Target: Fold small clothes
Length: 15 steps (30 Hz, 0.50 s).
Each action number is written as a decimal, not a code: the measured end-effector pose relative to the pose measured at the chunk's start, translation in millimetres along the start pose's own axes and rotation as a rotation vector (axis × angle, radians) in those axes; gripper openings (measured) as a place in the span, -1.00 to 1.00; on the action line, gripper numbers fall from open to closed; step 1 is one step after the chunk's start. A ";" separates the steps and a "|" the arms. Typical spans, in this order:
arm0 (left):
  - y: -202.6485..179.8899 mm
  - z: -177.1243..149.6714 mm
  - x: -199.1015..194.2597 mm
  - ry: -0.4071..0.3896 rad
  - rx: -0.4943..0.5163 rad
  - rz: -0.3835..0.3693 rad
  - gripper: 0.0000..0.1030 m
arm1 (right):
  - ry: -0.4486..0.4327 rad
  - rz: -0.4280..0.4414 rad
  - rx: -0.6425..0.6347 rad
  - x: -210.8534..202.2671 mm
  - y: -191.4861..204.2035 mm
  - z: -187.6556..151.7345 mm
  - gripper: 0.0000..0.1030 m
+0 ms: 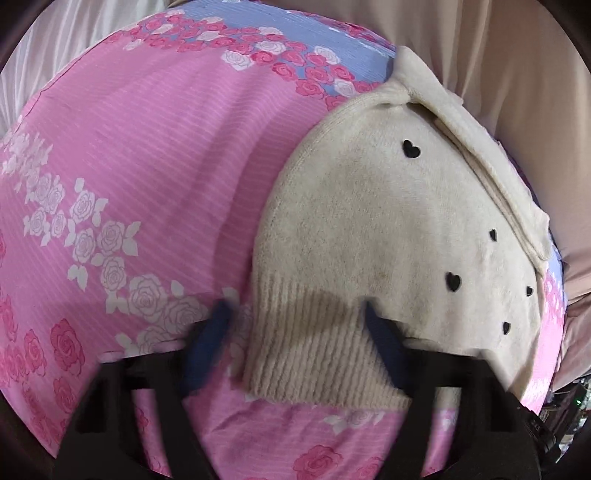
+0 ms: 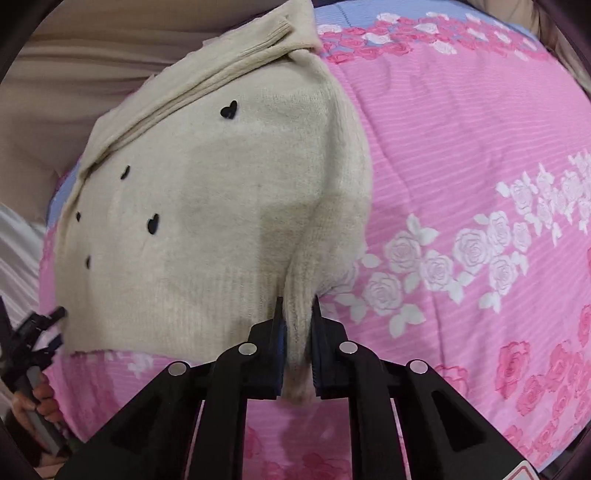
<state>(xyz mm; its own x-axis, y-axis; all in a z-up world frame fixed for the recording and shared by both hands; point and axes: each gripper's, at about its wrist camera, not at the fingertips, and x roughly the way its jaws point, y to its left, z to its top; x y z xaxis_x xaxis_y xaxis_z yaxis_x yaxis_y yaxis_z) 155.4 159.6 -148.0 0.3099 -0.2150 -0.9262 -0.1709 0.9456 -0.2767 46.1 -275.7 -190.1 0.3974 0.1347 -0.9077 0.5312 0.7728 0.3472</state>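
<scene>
A cream knitted sweater with small black hearts lies flat on a pink rose-print bedspread. My left gripper straddles the left corner of its ribbed hem. One blue-padded finger rests on the bedspread and the other on the knit, with a wide gap between them, so it is open. In the right wrist view my right gripper is shut on a pinched-up fold of the ribbed hem at the right corner of the sweater. The left gripper shows at that view's far left, held by a hand.
The bedspread stretches wide beside the sweater, with a blue band along its far edge. Beige cloth lies beyond the sweater's collar. White satin fabric lies past the bedspread's edge.
</scene>
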 end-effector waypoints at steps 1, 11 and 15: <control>3.9 2.1 1.3 0.022 -0.003 -0.028 -0.63 | -0.012 0.029 0.010 -3.9 -1.5 1.3 -0.81; 37.1 -9.2 -46.5 0.106 -0.144 -0.287 -0.89 | -0.097 0.096 -0.032 -84.6 -29.2 -9.7 -0.88; 41.1 -27.4 -73.2 0.167 -0.066 -0.284 -0.93 | -0.072 0.051 -0.083 -102.5 -49.6 -34.7 -0.89</control>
<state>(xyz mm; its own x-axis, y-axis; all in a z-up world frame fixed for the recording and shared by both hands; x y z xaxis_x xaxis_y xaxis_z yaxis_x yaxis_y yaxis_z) 100.1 207.6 -98.6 0.1977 -0.5099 -0.8372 -0.1618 0.8254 -0.5409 -46.9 -306.3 -122.5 0.4766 0.1329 -0.8690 0.4460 0.8153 0.3693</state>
